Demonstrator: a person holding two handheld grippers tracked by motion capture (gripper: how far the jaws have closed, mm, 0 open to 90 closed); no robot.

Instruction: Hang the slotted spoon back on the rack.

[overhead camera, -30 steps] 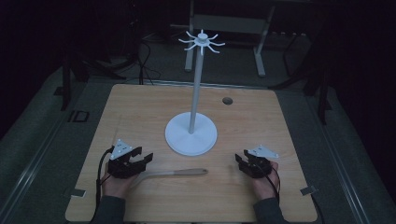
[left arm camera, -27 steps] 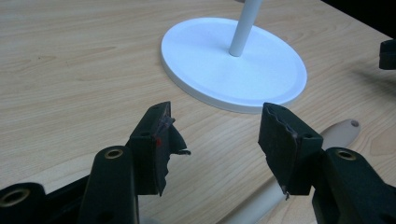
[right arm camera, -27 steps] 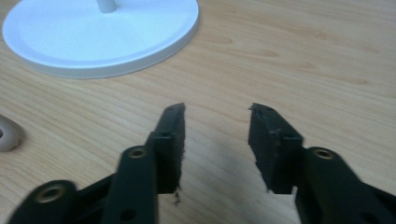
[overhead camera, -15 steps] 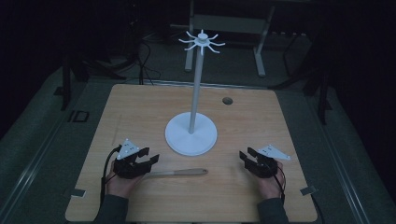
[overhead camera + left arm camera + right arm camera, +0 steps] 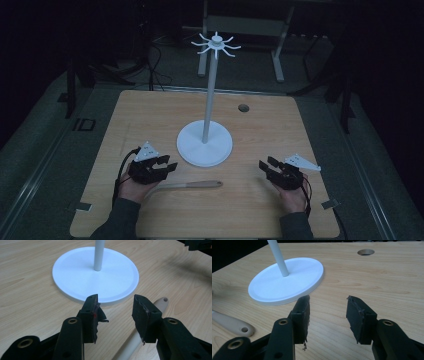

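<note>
My left gripper (image 5: pixel 167 166) stood just above the handle end of the utensil (image 5: pixel 192 185), its jaws apart and just then closing, with nothing pressed between the pads. The utensil lay flat on the table (image 5: pixel 150 115) in front of the white stand (image 5: pixel 205 145), its long axis running left to right, holed tip toward my right. My right gripper (image 5: pixel 267 164), jaws apart and empty, was well clear of that tip, so the left was nearer.

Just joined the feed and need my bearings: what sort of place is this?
Probably a lab or test room, not a home: a bare wooden table with a cable hole, metal frame legs behind it in a dark room, and loose cables on the floor.
</note>
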